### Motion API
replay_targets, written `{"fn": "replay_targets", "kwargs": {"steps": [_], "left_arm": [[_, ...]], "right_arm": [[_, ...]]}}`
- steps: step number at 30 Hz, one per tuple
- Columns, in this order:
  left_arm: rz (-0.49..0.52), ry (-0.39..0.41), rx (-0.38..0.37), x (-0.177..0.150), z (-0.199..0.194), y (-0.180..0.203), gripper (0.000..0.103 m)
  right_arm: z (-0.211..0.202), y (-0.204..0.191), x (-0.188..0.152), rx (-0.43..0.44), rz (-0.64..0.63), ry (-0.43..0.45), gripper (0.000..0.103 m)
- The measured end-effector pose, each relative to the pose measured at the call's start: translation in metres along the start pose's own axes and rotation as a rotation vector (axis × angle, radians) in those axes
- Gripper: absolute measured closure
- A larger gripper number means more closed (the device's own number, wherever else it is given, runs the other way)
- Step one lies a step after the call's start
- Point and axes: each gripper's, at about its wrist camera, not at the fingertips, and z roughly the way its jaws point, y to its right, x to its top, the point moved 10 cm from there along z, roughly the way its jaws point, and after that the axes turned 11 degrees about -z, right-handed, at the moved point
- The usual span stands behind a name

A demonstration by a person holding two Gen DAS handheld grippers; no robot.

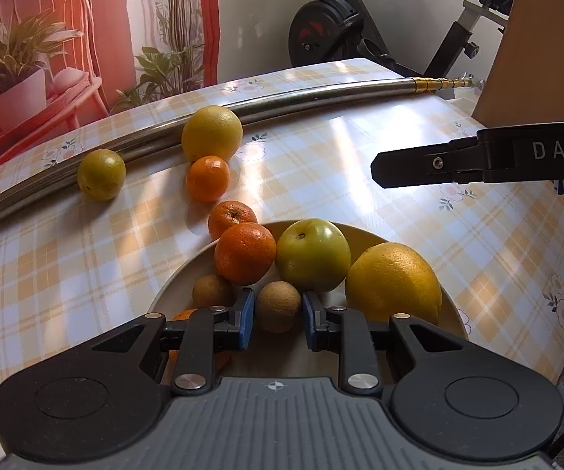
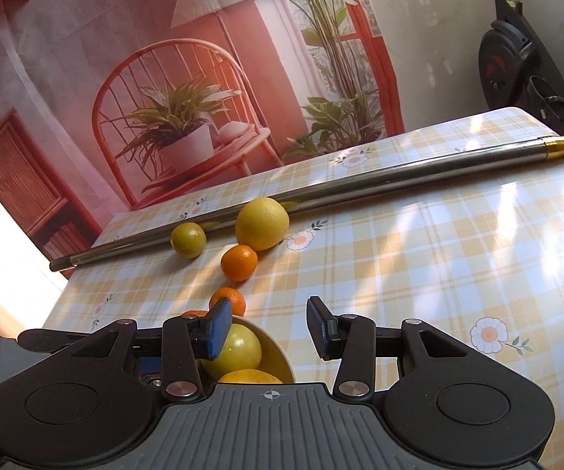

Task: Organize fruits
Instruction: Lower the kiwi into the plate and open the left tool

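The left gripper (image 1: 276, 315) is hovering over the bowl (image 1: 176, 278), its blue pads spread to either side of a small brown fruit (image 1: 278, 306) without clearly touching it, so I judge it is either setting that fruit down or about to pick it up. The right gripper (image 2: 268, 327) is waiting with jaws apart and empty above the tablecloth (image 2: 419, 274), just at the bowl's 2 o'clock. Four fruits are lying loose toward 11 o'clock, so the nearest tangerine (image 1: 231, 218), touching the rim, seems the sensible next grab, pinched gently across its middle.
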Motion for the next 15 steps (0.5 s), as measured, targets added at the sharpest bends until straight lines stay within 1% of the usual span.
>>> {"fn": "replay_targets", "kwargs": {"steps": [5,9,12,14,15], "left_arm": [[-0.017,0.011,-0.015,0.003,0.0,0.0,0.075],[-0.044,0.036,-0.036,0.005,-0.013,-0.002,0.075],[-0.076,0.069,-0.051,0.009,-0.027,-0.01,0.075],[-0.095,0.098,-0.045,0.014,-0.038,-0.02,0.075],[-0.101,0.117,-0.029,0.019,-0.045,-0.027,0.075]], "right_arm": [[0.0,0.002,0.001,0.003,0.011,0.003,0.063],[0.0,0.004,0.0,0.003,0.012,0.004,0.063],[0.0,0.004,0.0,0.003,0.013,0.004,0.063],[0.0,0.004,0.001,0.0,0.012,0.005,0.063],[0.0,0.005,0.001,-0.002,0.012,0.006,0.063]]}}
